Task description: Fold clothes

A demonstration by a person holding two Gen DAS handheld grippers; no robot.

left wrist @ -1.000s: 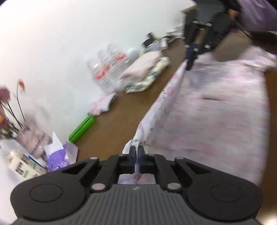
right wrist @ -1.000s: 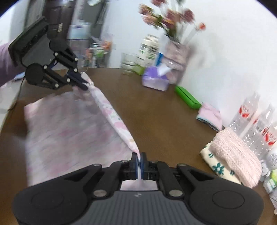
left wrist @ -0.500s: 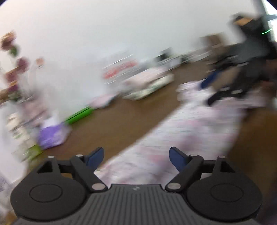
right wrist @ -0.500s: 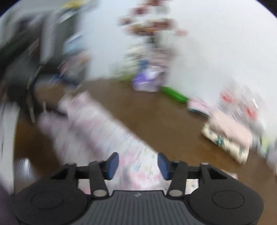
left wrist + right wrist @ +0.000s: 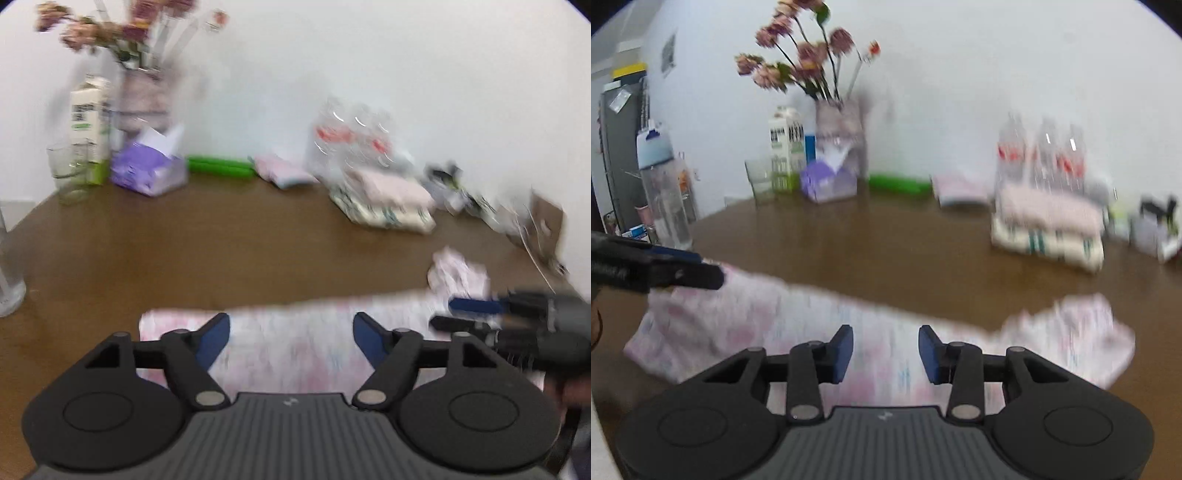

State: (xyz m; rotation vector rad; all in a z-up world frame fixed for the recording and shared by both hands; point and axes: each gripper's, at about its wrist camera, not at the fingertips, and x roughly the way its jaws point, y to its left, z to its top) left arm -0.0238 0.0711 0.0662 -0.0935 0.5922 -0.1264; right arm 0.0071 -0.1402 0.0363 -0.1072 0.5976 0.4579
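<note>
Both grippers are wide open right now, nothing pinched in either one. The left gripper (image 5: 291, 338) hangs over the pink patterned cloth (image 5: 295, 332), which lies flat in a long strip across the brown table (image 5: 221, 251), and the right gripper (image 5: 885, 349) sits over that same cloth (image 5: 798, 317) a bit further along. One end of the cloth is bunched up into a crumpled lump (image 5: 1082, 325), the rest looks smooth, though it's all pretty motion-blurred so I can't make out the print. In the left wrist view the other gripper pokes in from the right edge, low over the cloth near the lump. Along the back wall there's a lot of clutter: a vase of pink flowers (image 5: 838, 122), a milk carton (image 5: 786, 144), a purple tissue box (image 5: 827, 181), a drinking glass (image 5: 759, 181), a green case (image 5: 899, 184), some water bottles (image 5: 1041, 147) and a stack of folded clothes (image 5: 1049, 229) just in front of them, well apart from the cloth
</note>
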